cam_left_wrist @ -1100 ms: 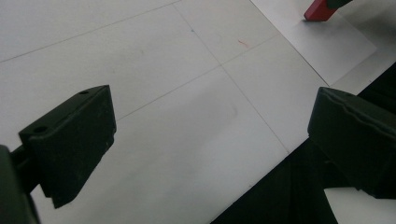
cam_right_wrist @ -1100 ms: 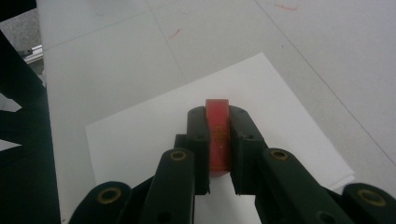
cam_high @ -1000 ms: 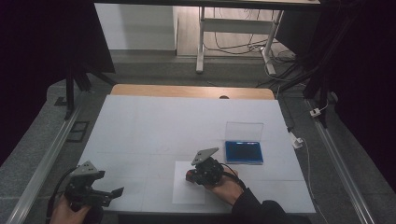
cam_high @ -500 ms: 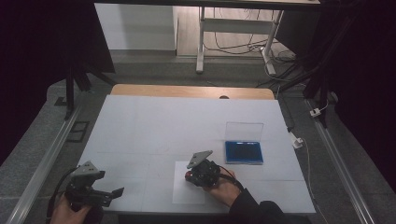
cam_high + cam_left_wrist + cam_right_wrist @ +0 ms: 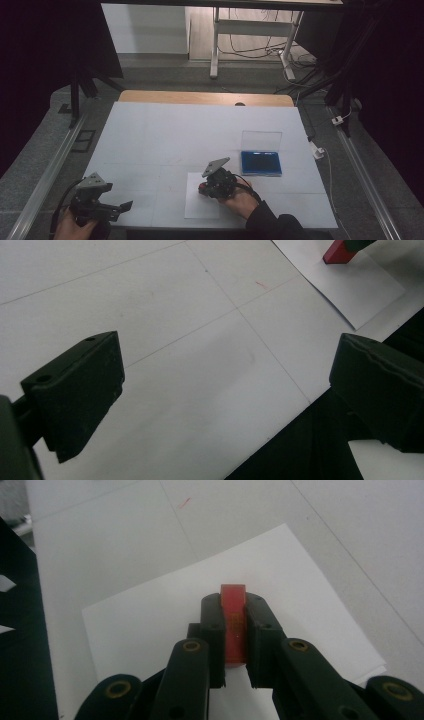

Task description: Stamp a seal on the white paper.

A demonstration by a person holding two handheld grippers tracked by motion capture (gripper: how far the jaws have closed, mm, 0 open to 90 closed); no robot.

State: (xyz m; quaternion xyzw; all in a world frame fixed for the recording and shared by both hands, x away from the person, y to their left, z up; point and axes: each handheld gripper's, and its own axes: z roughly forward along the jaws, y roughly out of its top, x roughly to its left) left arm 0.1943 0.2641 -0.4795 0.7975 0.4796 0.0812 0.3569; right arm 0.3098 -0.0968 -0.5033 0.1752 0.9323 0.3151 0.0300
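My right gripper is shut on a small red block, held upright between the jaws. The block's lower end rests on or just above a white paper sheet near the table's front edge. The same red block and paper sheet appear at the top right of the left gripper view. My left gripper stands open over the table's front left corner, with nothing between its jaws.
A blue tray-like box with a raised clear lid lies to the right of the paper. The white table top has a wooden strip at its far edge. Metal rails run along both sides.
The right gripper has drifted slightly left with the red block, away from the blue box. The left gripper has stayed put.
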